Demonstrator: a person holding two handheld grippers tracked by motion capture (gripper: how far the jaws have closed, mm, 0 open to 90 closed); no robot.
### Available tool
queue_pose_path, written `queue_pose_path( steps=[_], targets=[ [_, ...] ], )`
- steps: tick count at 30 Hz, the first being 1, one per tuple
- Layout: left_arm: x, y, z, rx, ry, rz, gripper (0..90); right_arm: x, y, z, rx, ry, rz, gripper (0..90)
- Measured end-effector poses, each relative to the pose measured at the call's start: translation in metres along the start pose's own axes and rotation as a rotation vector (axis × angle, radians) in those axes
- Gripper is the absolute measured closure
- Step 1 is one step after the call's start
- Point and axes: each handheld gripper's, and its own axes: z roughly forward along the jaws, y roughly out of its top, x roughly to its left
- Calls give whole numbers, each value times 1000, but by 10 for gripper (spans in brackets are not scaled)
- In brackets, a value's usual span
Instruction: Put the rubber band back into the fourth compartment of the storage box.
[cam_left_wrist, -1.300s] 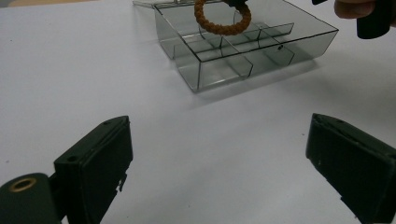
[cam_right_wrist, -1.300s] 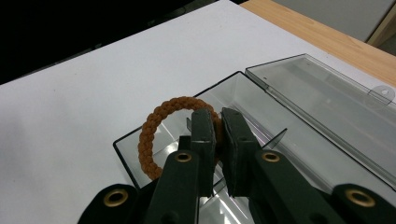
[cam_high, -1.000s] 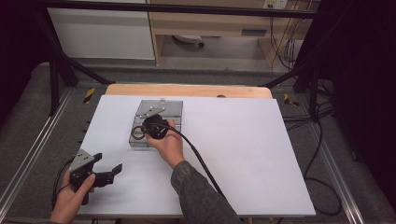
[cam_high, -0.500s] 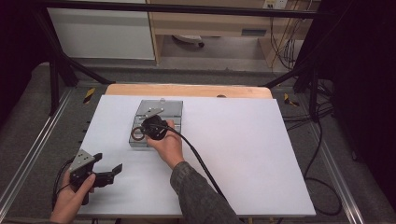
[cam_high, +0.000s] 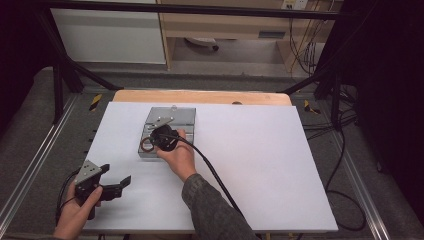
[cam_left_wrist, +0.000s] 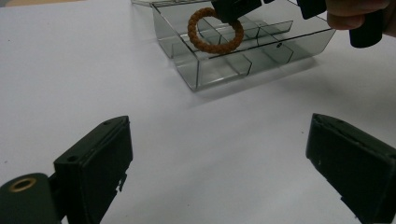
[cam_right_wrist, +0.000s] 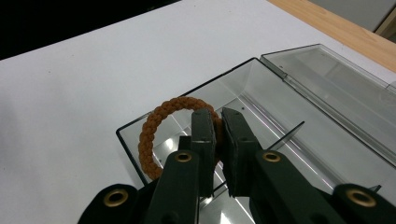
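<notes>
A white table top (cam_high: 260, 165) carries everything, with a strip of bare wood along its far edge. Toward the far left part of that surface, nearer the far edge than the near one, sits a clear compartment box (cam_high: 184, 118) with its lid laid open behind it. In the high view the box is largely covered by the right hand (cam_high: 176, 156) and the tool it carries, so the dividers are hard to read there; the left gripper view shows them better, though the box's far side is cut off by the top of that picture.

The braided brown ring (cam_right_wrist: 156, 126) stands tilted over the box's near left corner compartment, its lower arc hidden behind the jaws in the right gripper view. Whether it touches the box floor cannot be told.

The right gripper (cam_right_wrist: 217, 130) has its jaws drawn together on the ring's cord, pinching one side of the loop. The right forearm reaches in from the near edge at a slant, hand knuckles-up over the box, cable trailing back along the sleeve.

The left gripper (cam_high: 112, 184) rests by the near left corner of the surface, well apart from the box, its jaws spread wide with nothing between them, pointing toward the box. The left hand (cam_high: 75, 212) grasps it from below, partly cut off by the bottom edge.
</notes>
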Motion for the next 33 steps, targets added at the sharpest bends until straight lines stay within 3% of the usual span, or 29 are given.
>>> queue_pose_path(
  steps=[33],
  targets=[
    [-1,0,0,4,4,9,66,1,-5,6,35,-5,3,843]
  ],
)
